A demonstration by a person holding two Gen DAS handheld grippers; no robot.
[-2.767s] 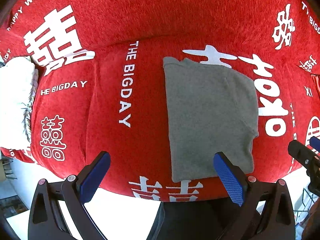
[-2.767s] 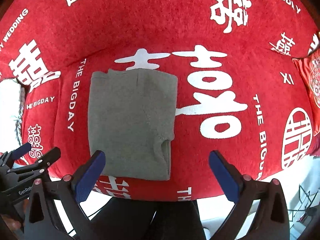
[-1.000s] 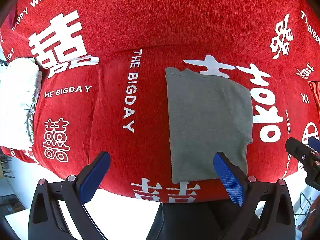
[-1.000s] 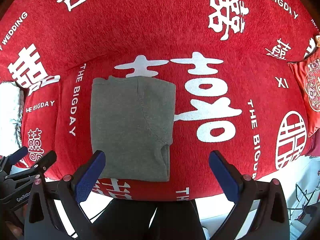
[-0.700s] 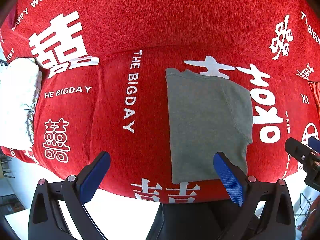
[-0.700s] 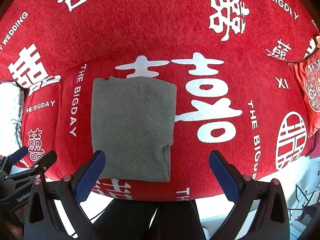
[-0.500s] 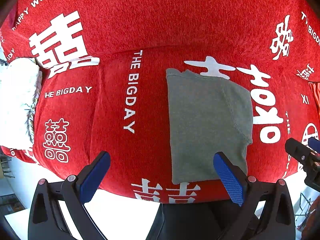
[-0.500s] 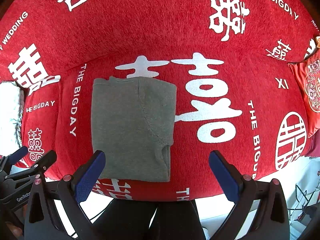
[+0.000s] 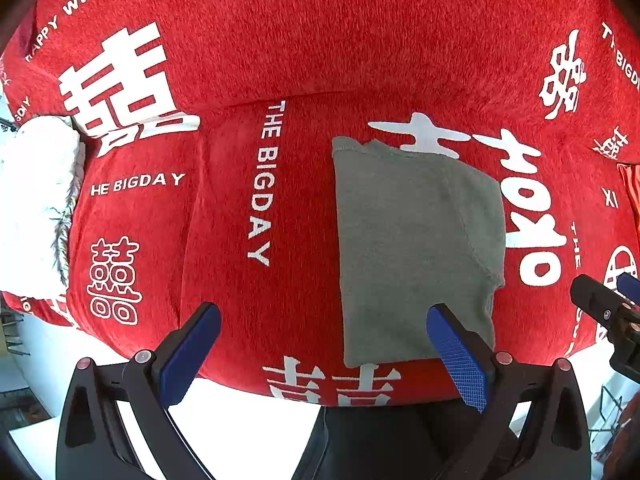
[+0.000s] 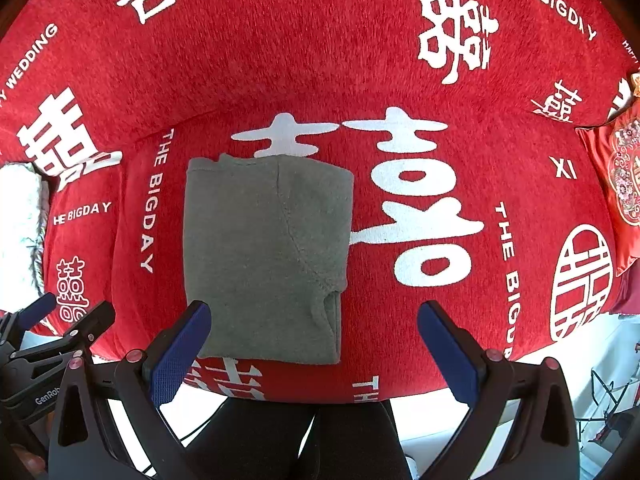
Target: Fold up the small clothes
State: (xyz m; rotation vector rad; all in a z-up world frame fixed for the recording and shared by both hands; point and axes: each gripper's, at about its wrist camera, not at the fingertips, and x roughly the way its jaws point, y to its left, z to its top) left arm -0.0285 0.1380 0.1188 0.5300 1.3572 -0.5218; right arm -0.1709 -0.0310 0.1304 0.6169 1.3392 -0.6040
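Grey garment (image 10: pixel 264 256) lies folded near the red sofa cover's (image 10: pixel 360 80) front edge; our left gripper (image 9: pixel 324 344) and right gripper (image 10: pixel 312 344) hover apart, empty, next likely another fold.

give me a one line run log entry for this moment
stage: fold looks done | grey garment: folded flat on red sofa cover | left gripper: open, clear of it | right gripper: open, clear of it

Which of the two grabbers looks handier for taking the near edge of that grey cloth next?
Probably the right gripper: the grey cloth near edge sits between its open fingers. The left gripper is offset leftward.
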